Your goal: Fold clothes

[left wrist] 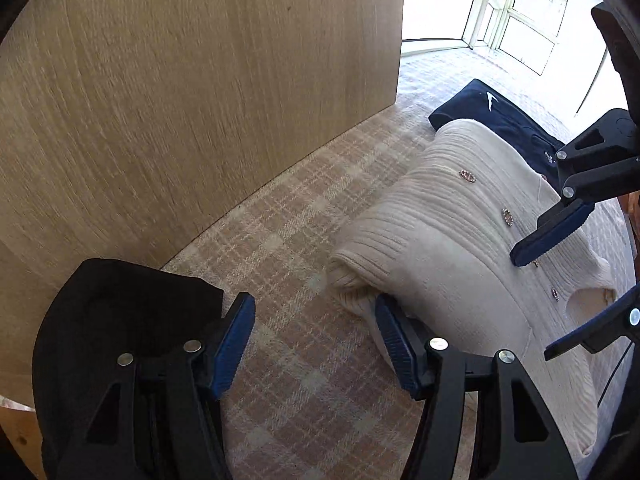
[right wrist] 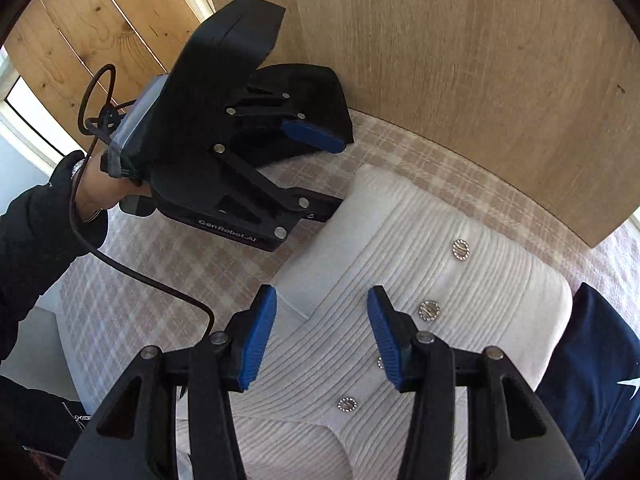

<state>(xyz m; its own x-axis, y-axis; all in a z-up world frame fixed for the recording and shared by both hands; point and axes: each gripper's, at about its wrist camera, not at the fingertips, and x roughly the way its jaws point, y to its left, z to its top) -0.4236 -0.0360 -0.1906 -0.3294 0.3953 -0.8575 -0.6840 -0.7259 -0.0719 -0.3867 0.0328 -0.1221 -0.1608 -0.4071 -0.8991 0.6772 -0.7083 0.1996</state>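
A checked beige bedcover [left wrist: 288, 280] lies under me, with a tall wooden panel [left wrist: 200, 100] standing behind it and bright windows [left wrist: 520, 12] beyond. The folded cream ribbed cardigan [right wrist: 400, 260] rests on the cover, its small sparkling buttons [right wrist: 460, 249] facing up. A folded navy garment [right wrist: 596, 360] touches its far side; it is cut off at the frame edge, and its white logo is too small to read. My left gripper [left wrist: 316, 344] stands wide open beside the cardigan's edge, holding nothing. My right gripper [right wrist: 322, 336] hangs open above the cardigan, also empty. A black folded garment [right wrist: 312, 92] lies partly hidden behind my left gripper. On that gripper's side I read "GenRobot.AI". A hand [right wrist: 100, 188] in a black sleeve holds it.
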